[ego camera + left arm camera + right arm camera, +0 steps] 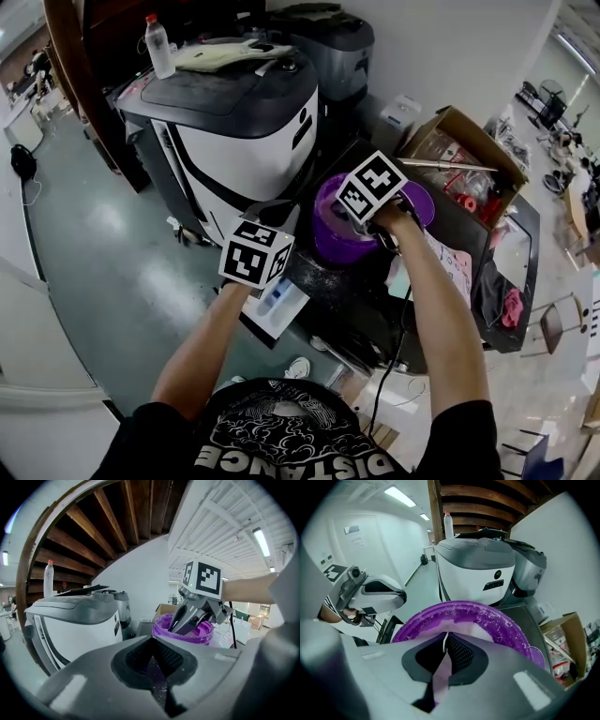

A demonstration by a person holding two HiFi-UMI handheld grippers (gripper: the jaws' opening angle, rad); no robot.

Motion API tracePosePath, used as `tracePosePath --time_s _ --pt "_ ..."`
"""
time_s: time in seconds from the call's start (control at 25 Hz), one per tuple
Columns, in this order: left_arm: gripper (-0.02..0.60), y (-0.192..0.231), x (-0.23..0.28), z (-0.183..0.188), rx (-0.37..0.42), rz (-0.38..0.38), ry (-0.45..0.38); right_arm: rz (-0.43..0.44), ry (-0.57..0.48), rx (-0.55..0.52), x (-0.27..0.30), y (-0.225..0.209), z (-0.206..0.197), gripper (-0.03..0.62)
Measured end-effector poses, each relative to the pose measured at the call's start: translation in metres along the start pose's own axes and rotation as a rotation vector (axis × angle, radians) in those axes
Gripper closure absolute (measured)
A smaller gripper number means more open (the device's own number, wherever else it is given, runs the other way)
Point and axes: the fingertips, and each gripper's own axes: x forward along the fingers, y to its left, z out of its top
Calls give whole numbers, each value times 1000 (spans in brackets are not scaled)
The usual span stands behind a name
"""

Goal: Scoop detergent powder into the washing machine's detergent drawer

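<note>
Dips the right gripper (176, 629) into the purple tub (506, 625), jaws clenched on a thin pale handle (442, 645), probably the scoop's, so as to load powder. Holds the left gripper (152, 665) at seven o'clock of the tub, jaws pinched on a dark purple-flecked strip (157, 686) of unclear identity, perhaps for steadying. Shows the detergent powder (476, 631) as a pale, whitish mass inside the tub, grains crusting the rim. Finds a white tray (281, 302) with a blue insert, likely the drawer, at seven o'clock under the left gripper, and the washing machine (234, 141) at eleven.
</note>
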Motion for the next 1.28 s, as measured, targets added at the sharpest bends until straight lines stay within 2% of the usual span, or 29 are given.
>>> tracePosePath --time_s 0.76,1.28 --pt "581 0 -3 -5 7 -48 7 18 -16 102 -1 9 2 556" --pt "581 1 -7 -5 15 -73 -2 77 -47 238 -9 14 4 556"
